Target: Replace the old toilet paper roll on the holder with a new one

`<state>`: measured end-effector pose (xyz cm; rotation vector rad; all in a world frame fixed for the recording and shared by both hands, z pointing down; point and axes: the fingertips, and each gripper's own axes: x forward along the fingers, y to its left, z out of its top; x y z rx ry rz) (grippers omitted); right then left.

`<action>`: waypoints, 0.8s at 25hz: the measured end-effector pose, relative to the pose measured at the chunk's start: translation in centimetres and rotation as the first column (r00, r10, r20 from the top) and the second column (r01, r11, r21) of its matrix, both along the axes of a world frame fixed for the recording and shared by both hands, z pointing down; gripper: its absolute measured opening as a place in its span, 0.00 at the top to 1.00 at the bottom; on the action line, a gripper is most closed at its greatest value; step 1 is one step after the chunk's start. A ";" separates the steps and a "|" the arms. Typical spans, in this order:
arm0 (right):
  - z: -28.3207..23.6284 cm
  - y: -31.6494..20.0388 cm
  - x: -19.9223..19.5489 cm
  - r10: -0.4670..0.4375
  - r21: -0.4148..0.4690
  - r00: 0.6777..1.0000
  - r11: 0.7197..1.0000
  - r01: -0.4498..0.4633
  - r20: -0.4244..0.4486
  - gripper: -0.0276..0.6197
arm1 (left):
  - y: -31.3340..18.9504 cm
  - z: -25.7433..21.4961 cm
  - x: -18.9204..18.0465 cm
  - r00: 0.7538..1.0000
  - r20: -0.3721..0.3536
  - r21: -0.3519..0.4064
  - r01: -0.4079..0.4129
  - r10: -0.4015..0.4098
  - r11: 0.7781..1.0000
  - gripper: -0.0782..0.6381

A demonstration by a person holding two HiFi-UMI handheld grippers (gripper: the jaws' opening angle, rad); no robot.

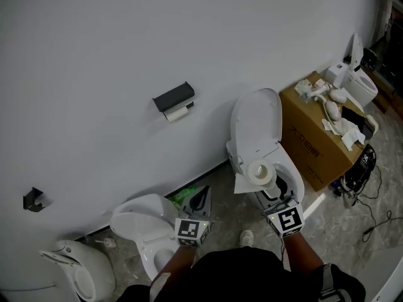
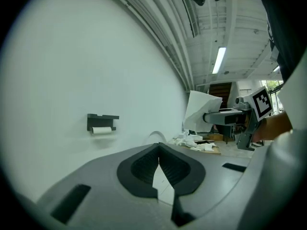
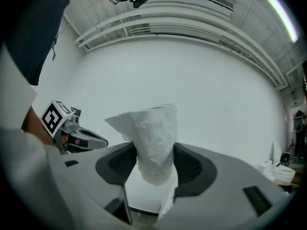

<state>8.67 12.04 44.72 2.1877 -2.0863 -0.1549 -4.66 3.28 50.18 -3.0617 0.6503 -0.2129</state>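
A black holder (image 1: pixel 173 97) hangs on the white wall with a thin old roll (image 1: pixel 179 112) under it. In the left gripper view the holder (image 2: pixel 102 119) and old roll (image 2: pixel 101 130) appear small, far ahead at the left. My right gripper (image 1: pixel 269 182) is shut on a new toilet paper roll (image 1: pixel 259 171), white and crinkled, with a loose sheet hanging. In the right gripper view the new roll (image 3: pixel 154 128) stands upright between the pads of that gripper (image 3: pixel 154 166). My left gripper (image 1: pixel 203 195) is shut and empty, its pads meeting in its own view (image 2: pixel 158 153).
A white toilet with a raised lid (image 1: pixel 255 121) stands below the right gripper. Another toilet (image 1: pixel 141 222) lies low at the left. A cardboard box (image 1: pixel 315 146) with white parts on top sits to the right, with cables (image 1: pixel 362 168) on the floor beside it.
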 end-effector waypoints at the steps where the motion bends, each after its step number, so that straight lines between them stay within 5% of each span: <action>1: 0.0 -0.6 0.7 -0.017 -0.001 1.000 1.000 0.017 -0.009 0.59 | -0.5 0.0 0.5 1.000 0.004 0.011 0.020 -0.020 1.000 0.88; 12: 0.5 -7.7 5.7 -0.171 0.003 0.985 0.985 0.171 -0.014 0.59 | -6.0 -0.5 3.9 0.979 -0.002 0.041 0.204 -0.204 0.978 0.88; 20: 0.3 -13.9 6.2 -0.220 0.033 0.975 0.975 0.220 0.011 0.59 | -11.0 -0.5 3.8 0.966 0.010 0.069 0.259 -0.260 0.963 0.88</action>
